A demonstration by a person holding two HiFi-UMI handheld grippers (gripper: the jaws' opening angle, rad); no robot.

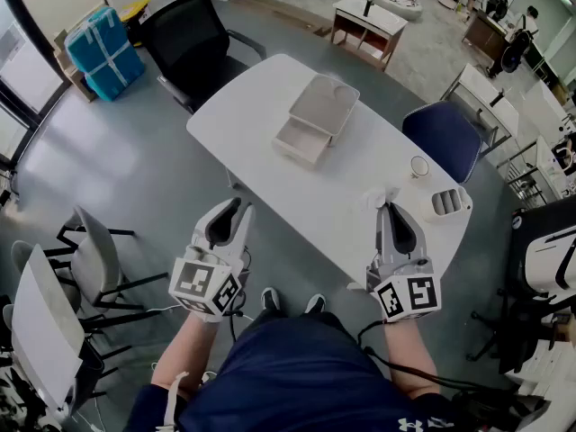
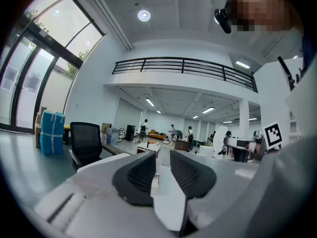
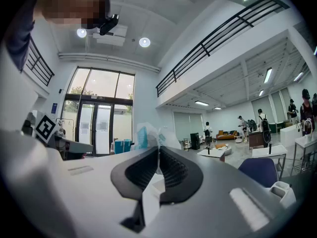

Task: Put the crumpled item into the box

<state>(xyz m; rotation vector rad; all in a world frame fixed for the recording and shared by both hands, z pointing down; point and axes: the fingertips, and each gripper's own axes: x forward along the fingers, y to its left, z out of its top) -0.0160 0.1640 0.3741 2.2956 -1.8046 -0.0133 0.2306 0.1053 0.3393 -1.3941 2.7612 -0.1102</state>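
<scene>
- The table (image 1: 270, 165) has a smooth white top, matt with a faint sheen.
- The box (image 1: 317, 115), mid-frame, is pale beige and matt; it looks like plastic.
- The crumpled item (image 3: 148, 133) is thin clear film, crinkled and glossy, with blue print.
- The right gripper (image 1: 389, 207) and left gripper (image 1: 236, 212) have white matt plastic shells; the pads (image 3: 141, 171) are black and finely ribbed.
- The floor (image 1: 135, 151), at left, is grey, smooth and polished.

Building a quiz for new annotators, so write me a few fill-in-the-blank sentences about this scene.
1. The right gripper is shut on the crumpled item, while the left gripper holds ____.
2. The box stands on the ____ table.
3. The chair with armrests at the table's far end is ____.
Missing words: nothing; white; black.
</scene>
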